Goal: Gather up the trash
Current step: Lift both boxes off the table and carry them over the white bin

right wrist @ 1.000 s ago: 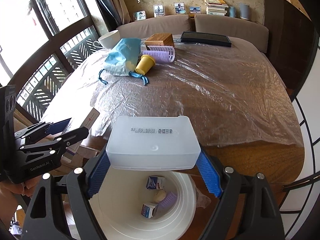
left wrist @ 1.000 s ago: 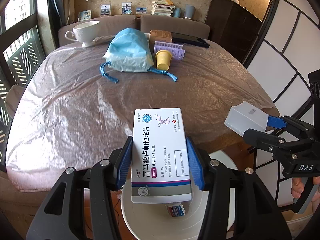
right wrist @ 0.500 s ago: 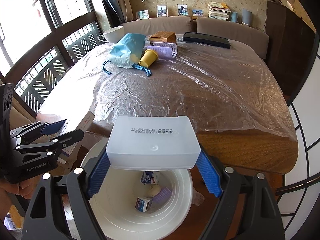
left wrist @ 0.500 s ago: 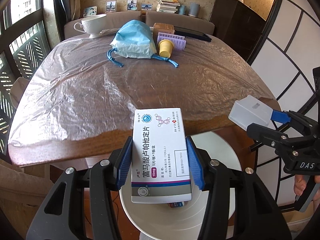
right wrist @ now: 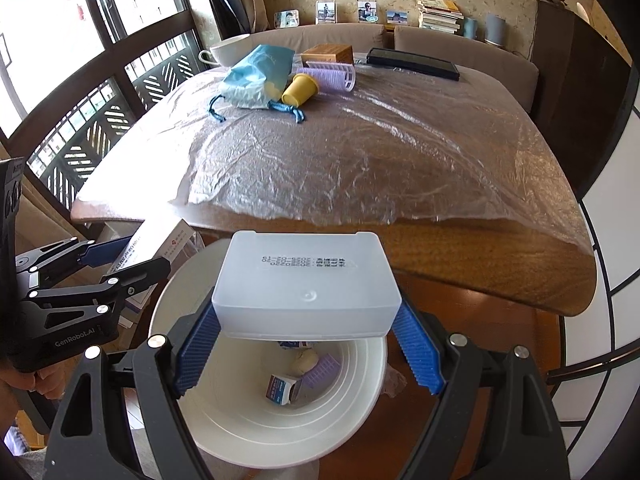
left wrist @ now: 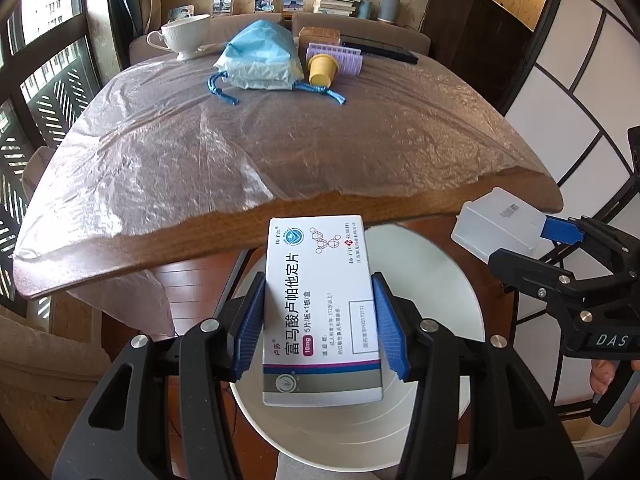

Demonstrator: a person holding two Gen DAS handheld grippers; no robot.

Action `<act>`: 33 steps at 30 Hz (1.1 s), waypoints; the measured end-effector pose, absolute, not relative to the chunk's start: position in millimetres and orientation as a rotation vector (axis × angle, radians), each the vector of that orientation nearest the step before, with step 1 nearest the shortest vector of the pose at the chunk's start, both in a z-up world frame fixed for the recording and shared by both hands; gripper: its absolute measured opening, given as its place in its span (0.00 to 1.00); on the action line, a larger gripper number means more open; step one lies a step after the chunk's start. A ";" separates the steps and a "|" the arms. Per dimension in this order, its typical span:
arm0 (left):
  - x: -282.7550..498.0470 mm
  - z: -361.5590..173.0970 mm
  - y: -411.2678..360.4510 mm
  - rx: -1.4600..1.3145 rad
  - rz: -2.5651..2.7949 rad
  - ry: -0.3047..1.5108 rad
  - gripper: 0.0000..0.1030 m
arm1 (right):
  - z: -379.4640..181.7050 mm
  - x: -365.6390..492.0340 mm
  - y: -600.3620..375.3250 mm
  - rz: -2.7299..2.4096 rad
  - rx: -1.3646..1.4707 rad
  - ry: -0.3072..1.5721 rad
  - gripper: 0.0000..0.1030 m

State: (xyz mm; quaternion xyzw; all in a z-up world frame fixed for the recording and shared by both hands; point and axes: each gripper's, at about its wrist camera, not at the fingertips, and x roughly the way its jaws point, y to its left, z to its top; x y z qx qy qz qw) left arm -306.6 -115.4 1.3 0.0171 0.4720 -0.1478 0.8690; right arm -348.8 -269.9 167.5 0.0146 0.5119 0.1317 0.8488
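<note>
A: Hovering above the white bin [right wrist: 256,432], both grippers carry trash. The left gripper [left wrist: 320,320] is clamped on the medicine box [left wrist: 320,312], the right gripper [right wrist: 308,344] pinches the frosted plastic case [right wrist: 306,284].

B: Risk?

A: The case overhangs the bin's rim nearest the table [right wrist: 460,256]; if the jaws let go there, I'd judge it could catch the rim and fall outside. The medicine box sits more squarely over the bin's mouth, but dropping both together could knock one outside.
</note>
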 end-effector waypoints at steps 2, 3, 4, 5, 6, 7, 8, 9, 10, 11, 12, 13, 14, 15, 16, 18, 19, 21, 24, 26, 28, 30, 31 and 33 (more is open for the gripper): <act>-308.8 -0.6 -116.4 0.037 -0.308 0.993 0.51 | 165.4 -350.8 -269.2 0.280 0.028 1.083 0.78; -310.0 -1.6 -117.0 0.039 -0.307 0.995 0.51 | 164.1 -352.3 -268.8 0.282 0.025 1.086 0.78; -311.0 -2.0 -117.4 0.040 -0.307 0.997 0.51 | 163.3 -353.5 -268.5 0.284 0.022 1.088 0.78; -312.5 -3.1 -117.9 0.041 -0.306 0.999 0.51 | 162.3 -354.8 -267.9 0.286 0.019 1.089 0.78; -314.0 -4.1 -118.3 0.042 -0.304 1.001 0.51 | 161.3 -356.6 -267.4 0.288 0.013 1.091 0.78; -315.1 -4.7 -118.6 0.043 -0.303 1.002 0.51 | 160.5 -357.8 -266.9 0.291 0.010 1.092 0.78; -316.6 -5.7 -118.7 0.044 -0.302 1.004 0.51 | 159.8 -359.0 -266.5 0.293 0.007 1.094 0.78; -317.9 -6.8 -118.8 0.044 -0.300 1.006 0.51 | 158.9 -360.2 -266.1 0.295 0.006 1.096 0.78; -318.6 -7.4 -118.8 0.044 -0.299 1.008 0.51 | 158.0 -361.3 -265.8 0.298 0.004 1.099 0.78; -319.8 -7.5 -118.7 0.044 -0.297 1.010 0.51 | 157.2 -362.1 -265.4 0.299 0.003 1.101 0.78; -320.5 -7.4 -118.6 0.045 -0.296 1.012 0.51 | 156.5 -363.2 -265.0 0.301 0.001 1.103 0.78; -321.4 -7.5 -118.4 0.046 -0.293 1.014 0.51 | 155.7 -364.5 -264.3 0.303 -0.002 1.104 0.78; -322.2 -7.2 -118.2 0.046 -0.291 1.016 0.51 | 154.9 -365.6 -263.5 0.305 -0.005 1.106 0.78; -322.8 -7.1 -118.2 0.046 -0.290 1.019 0.51 | 154.1 -366.7 -262.8 0.307 -0.006 1.107 0.78; -323.6 -7.4 -118.1 0.047 -0.287 1.022 0.51 | 153.3 -367.5 -262.1 0.309 -0.009 1.109 0.78; -322.5 -7.6 -118.2 0.047 -0.285 1.034 0.51 | 151.2 -368.2 -261.1 0.310 -0.013 1.113 0.78; -322.0 -7.6 -118.6 0.048 -0.284 1.037 0.51 | 149.9 -369.1 -260.5 0.311 -0.014 1.116 0.78; -322.2 -9.5 -119.3 0.051 -0.282 1.043 0.51 | 147.1 -370.2 -259.3 0.313 -0.017 1.123 0.78; -323.1 -13.7 -120.1 0.055 -0.280 1.053 0.51 | 142.7 -372.7 -257.8 0.317 -0.021 1.134 0.78; -323.3 -16.9 -121.3 0.058 -0.279 1.060 0.51 | 139.6 -373.2 -256.3 0.318 -0.027 1.141 0.78; -323.2 -19.9 -122.9 0.062 -0.278 1.065 0.51 | 137.1 -374.0 -256.2 0.320 -0.032 1.146 0.78; -323.9 -22.6 -124.3 0.065 -0.276 1.069 0.51 | 134.4 -373.8 -256.3 0.320 -0.037 1.152 0.78; -323.9 -24.2 -125.0 0.067 -0.275 1.071 0.51 | 133.3 -374.4 -256.2 0.320 -0.039 1.154 0.78; -324.1 -27.4 -126.5 0.069 -0.272 1.077 0.51 | 131.1 -375.4 -255.5 0.321 -0.042 1.157 0.78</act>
